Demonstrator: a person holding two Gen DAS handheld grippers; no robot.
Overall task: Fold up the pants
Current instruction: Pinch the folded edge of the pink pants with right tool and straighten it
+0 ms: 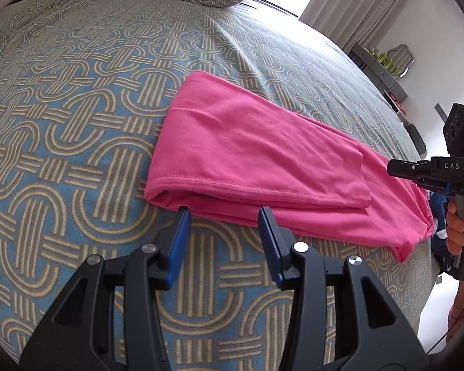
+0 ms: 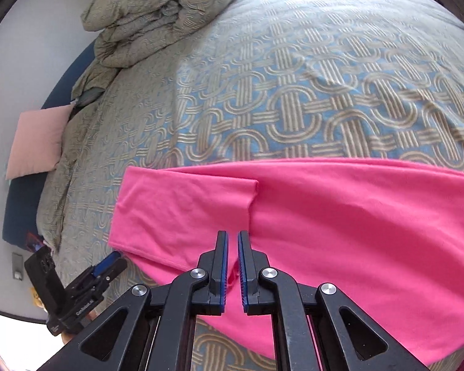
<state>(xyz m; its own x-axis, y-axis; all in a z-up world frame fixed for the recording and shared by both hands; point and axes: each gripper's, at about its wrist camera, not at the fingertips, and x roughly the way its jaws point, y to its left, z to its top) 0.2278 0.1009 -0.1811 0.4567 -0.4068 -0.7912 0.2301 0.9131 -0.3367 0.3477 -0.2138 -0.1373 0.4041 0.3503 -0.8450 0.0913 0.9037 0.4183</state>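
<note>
Pink pants point(image 1: 263, 154) lie folded lengthwise on the patterned bedspread point(image 1: 77, 108), with a shorter layer doubled on top. My left gripper point(image 1: 224, 215) is open at the near left end of the pants, its blue pads just short of the hem and nothing between them. My right gripper point(image 2: 232, 238) hangs over the pants point(image 2: 340, 232) with its jaws shut, and a thin fold of pink cloth is pinched low between the pads. In the left wrist view the right gripper point(image 1: 393, 167) sits over the far right end of the pants, held by a hand point(image 1: 454, 232).
A rumpled duvet point(image 2: 157, 9) is piled at the far end of the bed, and a pale pink pillow point(image 2: 37, 142) lies by the wall. A grey shelf point(image 1: 383, 65) and curtains point(image 1: 355, 3) stand beyond the bed's right edge. The left gripper point(image 2: 114, 258) shows at lower left.
</note>
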